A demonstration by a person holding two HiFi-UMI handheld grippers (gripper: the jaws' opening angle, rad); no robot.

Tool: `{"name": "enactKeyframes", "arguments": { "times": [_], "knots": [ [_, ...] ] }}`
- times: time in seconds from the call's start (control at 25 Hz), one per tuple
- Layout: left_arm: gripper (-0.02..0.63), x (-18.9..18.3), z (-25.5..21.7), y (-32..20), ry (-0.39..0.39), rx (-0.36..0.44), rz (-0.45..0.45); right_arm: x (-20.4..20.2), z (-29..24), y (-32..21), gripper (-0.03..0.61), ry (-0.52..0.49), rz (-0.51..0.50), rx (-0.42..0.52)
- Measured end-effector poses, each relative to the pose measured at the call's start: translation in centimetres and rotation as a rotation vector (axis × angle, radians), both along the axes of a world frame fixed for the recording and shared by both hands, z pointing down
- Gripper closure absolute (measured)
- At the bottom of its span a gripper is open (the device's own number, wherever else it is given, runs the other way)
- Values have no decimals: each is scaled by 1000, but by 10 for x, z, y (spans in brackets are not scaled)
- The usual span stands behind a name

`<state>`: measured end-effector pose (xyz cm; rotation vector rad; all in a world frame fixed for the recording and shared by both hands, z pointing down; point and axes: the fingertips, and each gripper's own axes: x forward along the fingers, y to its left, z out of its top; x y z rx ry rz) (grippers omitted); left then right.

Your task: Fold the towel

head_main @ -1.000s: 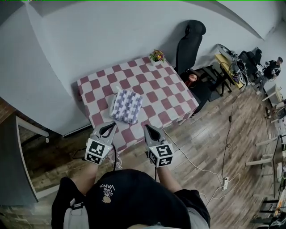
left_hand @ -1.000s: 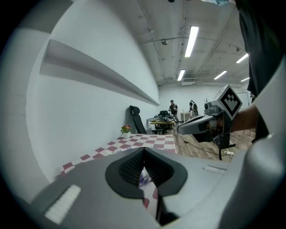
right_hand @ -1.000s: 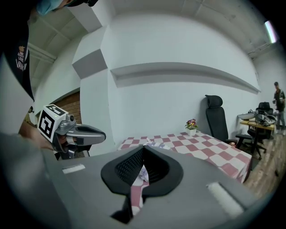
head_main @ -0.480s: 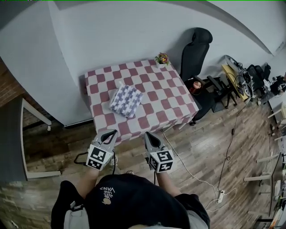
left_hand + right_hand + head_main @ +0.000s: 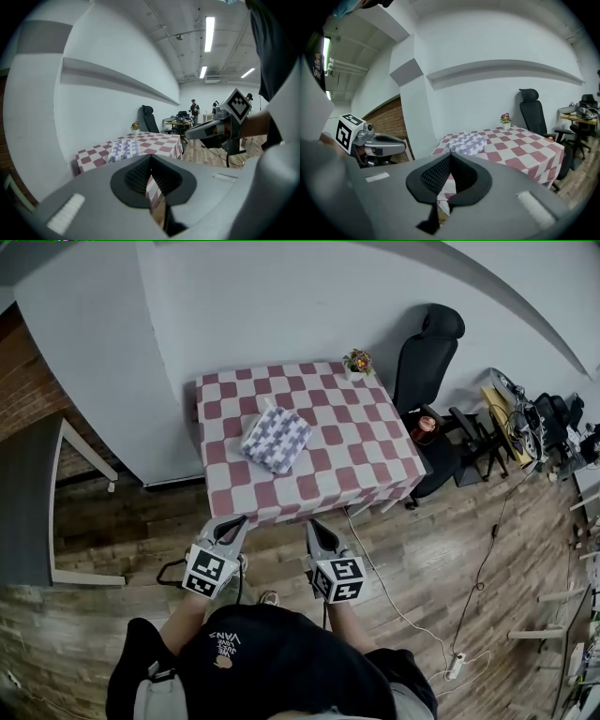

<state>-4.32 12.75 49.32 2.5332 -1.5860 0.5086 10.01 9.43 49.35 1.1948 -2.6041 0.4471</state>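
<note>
Two grippers, left (image 5: 240, 519) and right (image 5: 311, 524), are held side by side in front of the person's body. Each has its jaws pressed together with nothing between them. The towel (image 5: 277, 439) is a pale checked bundle that already looks folded into a compact square. It lies well ahead of both tips, roughly on the line between them, on the table (image 5: 347, 460) with the red-and-white checked cloth. Neither tool is near it; both hang over the wooden floor, short of the table's near edge.

Possible faults from here:
- (a) If the tools go to the towel with jaws together, the tips would probably shove the bundle along the cloth and loosen its layers rather than take hold. The jaws must part first.
- (b) The tablecloth lies directly under the towel, so a low pinch could catch both layers and drag the cloth. That might upset the small flower pot (image 5: 356, 362), which stands far ahead, beyond the towel and toward the right gripper's side.
- (c) What looks like a dark cable loop (image 5: 173, 570) lies on the floor below, just outside the left gripper. A careless step could snag it.

Pose: both hands are low, with the forearms reaching out from the torso. The grippers point forward and slightly downward toward the table. Their tips converge a little, and the marker cubes face upward. Each tool shows at the inner edge of the other's gripper view.
</note>
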Motion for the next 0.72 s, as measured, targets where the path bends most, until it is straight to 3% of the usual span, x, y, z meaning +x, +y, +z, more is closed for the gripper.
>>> {"name": "enactKeyframes", "arguments": {
  "times": [0.72],
  "knots": [
    [611, 13, -3, 21, -8, 11, -9, 6, -8, 13, 574, -21, -11, 21]
  ]
}}
